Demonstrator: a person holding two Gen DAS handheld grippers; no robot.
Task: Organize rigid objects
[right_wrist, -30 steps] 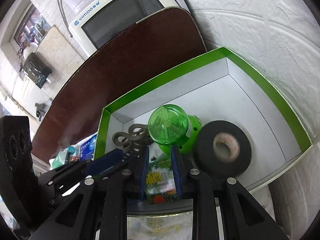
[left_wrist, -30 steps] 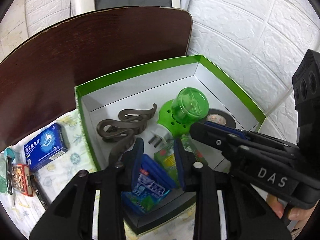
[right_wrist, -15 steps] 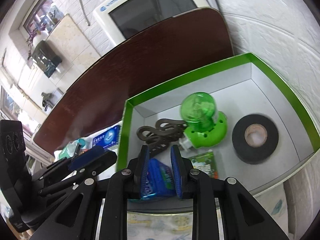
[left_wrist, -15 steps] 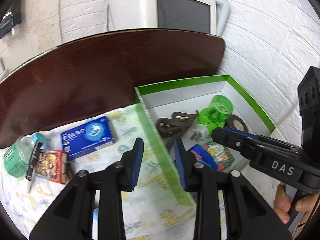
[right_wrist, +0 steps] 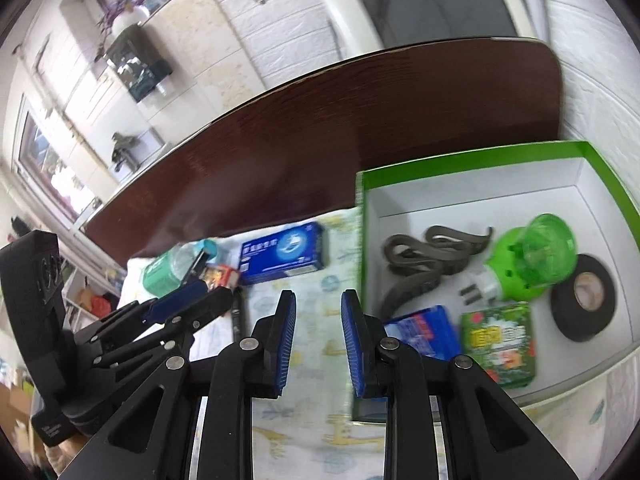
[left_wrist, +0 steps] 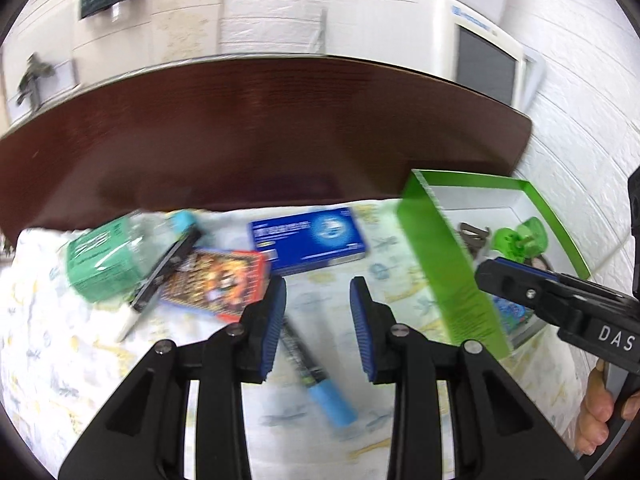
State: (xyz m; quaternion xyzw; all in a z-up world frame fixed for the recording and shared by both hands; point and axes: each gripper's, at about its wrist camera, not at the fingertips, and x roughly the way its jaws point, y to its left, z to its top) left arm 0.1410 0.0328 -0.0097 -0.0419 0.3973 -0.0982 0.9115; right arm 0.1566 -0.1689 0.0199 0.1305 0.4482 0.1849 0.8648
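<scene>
A green-rimmed white box (right_wrist: 472, 196) (left_wrist: 448, 264) on the right holds a grey hair claw (right_wrist: 424, 256), a green plug-in device (right_wrist: 532, 256), black tape (right_wrist: 584, 298), a blue pack (right_wrist: 424, 330) and a green pack (right_wrist: 498, 344). On the patterned cloth (left_wrist: 72, 344) lie a blue box (left_wrist: 306, 240) (right_wrist: 282, 252), a red card pack (left_wrist: 214, 282), a green-labelled bottle (left_wrist: 102, 268) and a blue-capped pen (left_wrist: 316, 376). My left gripper (left_wrist: 318, 316) is open and empty over the pen. My right gripper (right_wrist: 318, 340) is open and empty by the box's left wall.
A dark brown board (left_wrist: 256, 132) stands behind the cloth. A white appliance (right_wrist: 424, 0) sits behind it, and a white brick wall (left_wrist: 592, 92) runs along the right. A black pen (left_wrist: 164, 268) lies across the bottle and card pack.
Both grippers have pulled back and left out of the box. The blue pack and green pack now lie in the box. My left gripper is now over the cloth and pen.
</scene>
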